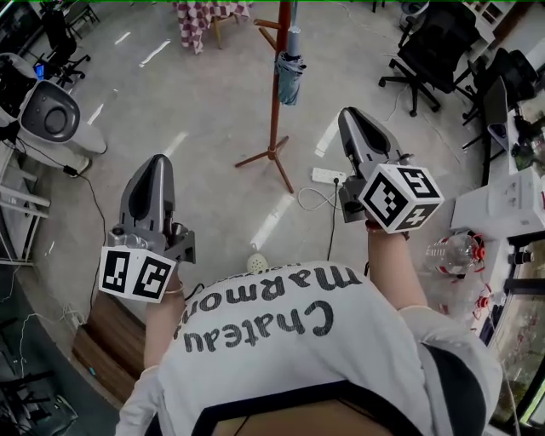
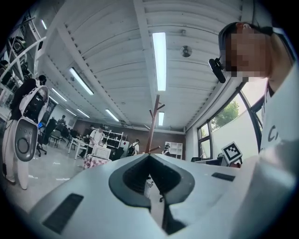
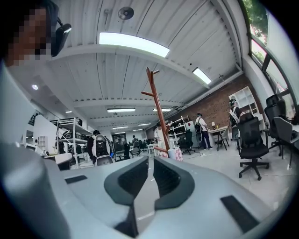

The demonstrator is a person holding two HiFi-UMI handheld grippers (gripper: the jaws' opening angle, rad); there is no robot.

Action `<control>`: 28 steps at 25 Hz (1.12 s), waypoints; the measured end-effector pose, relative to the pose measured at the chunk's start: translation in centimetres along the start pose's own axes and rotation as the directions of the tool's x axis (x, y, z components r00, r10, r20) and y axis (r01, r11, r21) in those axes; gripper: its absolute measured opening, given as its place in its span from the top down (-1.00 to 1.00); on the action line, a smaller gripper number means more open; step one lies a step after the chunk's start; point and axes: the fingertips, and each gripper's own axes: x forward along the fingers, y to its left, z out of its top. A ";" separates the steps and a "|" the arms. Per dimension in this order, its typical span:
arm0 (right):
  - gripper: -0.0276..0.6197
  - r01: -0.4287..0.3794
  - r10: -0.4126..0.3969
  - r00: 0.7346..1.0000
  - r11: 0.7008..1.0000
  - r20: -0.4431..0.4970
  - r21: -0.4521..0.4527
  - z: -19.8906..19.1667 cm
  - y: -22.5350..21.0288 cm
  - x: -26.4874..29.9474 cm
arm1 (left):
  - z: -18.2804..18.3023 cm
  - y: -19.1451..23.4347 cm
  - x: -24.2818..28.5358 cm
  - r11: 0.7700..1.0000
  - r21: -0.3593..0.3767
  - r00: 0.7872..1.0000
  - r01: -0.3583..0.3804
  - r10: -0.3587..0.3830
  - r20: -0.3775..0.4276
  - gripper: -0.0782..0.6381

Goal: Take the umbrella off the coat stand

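A reddish-brown coat stand (image 1: pixel 275 85) rises from the floor ahead of me in the head view. A folded blue-grey umbrella (image 1: pixel 290 72) hangs on its right side, high on the pole. My left gripper (image 1: pixel 158 163) is held out short of the stand and to its left, jaws together and empty. My right gripper (image 1: pixel 347 115) is to the right of the stand, a little short of it, also shut and empty. The stand's pole (image 2: pixel 153 126) shows above the closed tips (image 2: pixel 149 158) in the left gripper view. In the right gripper view the stand (image 3: pixel 156 107) rises just beyond the tips (image 3: pixel 151 159).
A power strip (image 1: pixel 328 176) and cables lie on the floor by the stand's feet. A black office chair (image 1: pixel 430 51) is at the back right and a checked tablecloth (image 1: pixel 209 17) behind the stand. A white machine (image 1: pixel 51 115) sits at the left, a bench with bottles (image 1: pixel 456 251) at the right.
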 end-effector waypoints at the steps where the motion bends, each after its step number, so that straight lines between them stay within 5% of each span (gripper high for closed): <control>1: 0.76 0.007 -0.007 1.000 1.000 0.006 0.002 0.2 0.0 0.8 | 0.3 0.7 0.6 1.000 0.004 1.000 0.009 -0.009 0.008 0.72; 16: 0.76 0.047 -0.047 0.999 0.999 -0.007 -0.020 -0.7 1.1 10.1 | 0.8 9.4 5.5 0.998 0.022 0.999 0.051 -0.051 0.009 0.72; 28: 0.76 0.103 -0.112 0.989 0.990 -0.094 -0.096 -3.4 -0.2 10.4 | -2.4 9.3 7.3 0.994 -0.033 0.994 0.105 -0.106 -0.032 0.72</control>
